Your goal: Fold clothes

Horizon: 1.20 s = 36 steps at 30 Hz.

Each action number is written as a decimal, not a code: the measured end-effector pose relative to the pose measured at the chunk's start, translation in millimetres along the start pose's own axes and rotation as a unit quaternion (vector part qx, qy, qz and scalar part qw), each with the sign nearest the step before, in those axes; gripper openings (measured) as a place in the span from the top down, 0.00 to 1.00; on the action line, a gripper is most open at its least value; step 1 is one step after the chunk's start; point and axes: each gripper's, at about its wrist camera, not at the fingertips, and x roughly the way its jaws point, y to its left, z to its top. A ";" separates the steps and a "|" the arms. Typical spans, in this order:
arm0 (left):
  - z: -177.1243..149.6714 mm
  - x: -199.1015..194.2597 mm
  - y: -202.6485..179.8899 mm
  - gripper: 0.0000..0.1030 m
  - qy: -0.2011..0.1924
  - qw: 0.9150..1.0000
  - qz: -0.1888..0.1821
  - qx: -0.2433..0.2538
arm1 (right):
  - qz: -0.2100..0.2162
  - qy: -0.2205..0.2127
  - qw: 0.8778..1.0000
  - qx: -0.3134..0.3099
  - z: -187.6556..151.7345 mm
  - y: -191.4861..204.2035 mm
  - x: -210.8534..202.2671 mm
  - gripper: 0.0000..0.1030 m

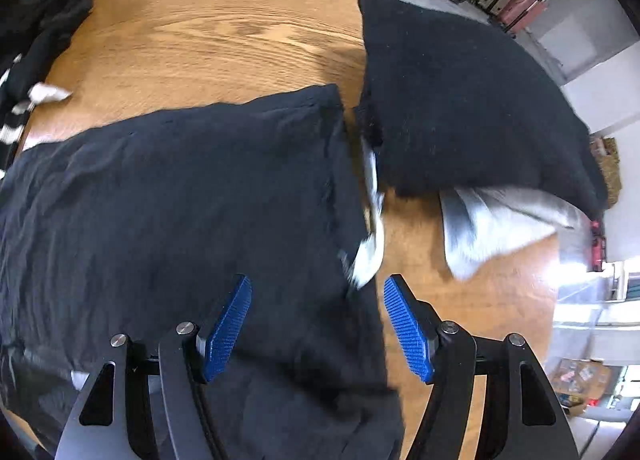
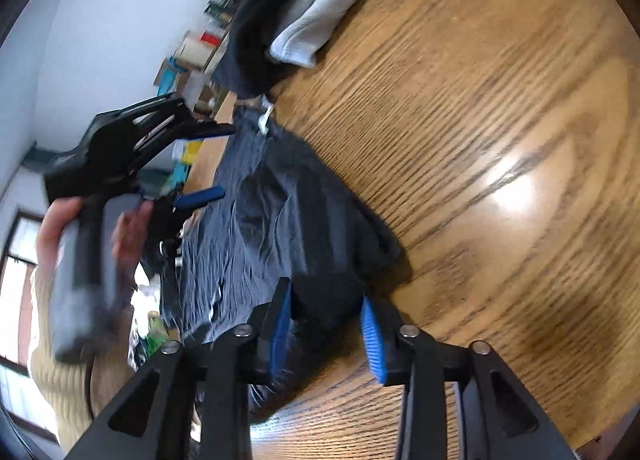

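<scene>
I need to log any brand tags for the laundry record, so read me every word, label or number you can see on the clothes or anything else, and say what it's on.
No text can be read in either view.
White tag on the dark garment: blurred, nothing legible.
Cardboard boxes and shelf clutter beyond the table: print too small and smeared to read.

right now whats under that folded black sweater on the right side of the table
A light grey garment sticks out from beneath the folded black sweater. How far it runs underneath, and anything else there, is covered.
</scene>
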 end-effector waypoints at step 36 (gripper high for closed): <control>-69.3 -83.0 244.8 0.99 -0.119 0.988 -0.048 -0.082 | 0.036 0.114 0.934 -0.336 -112.7 146.0 64.4 0.92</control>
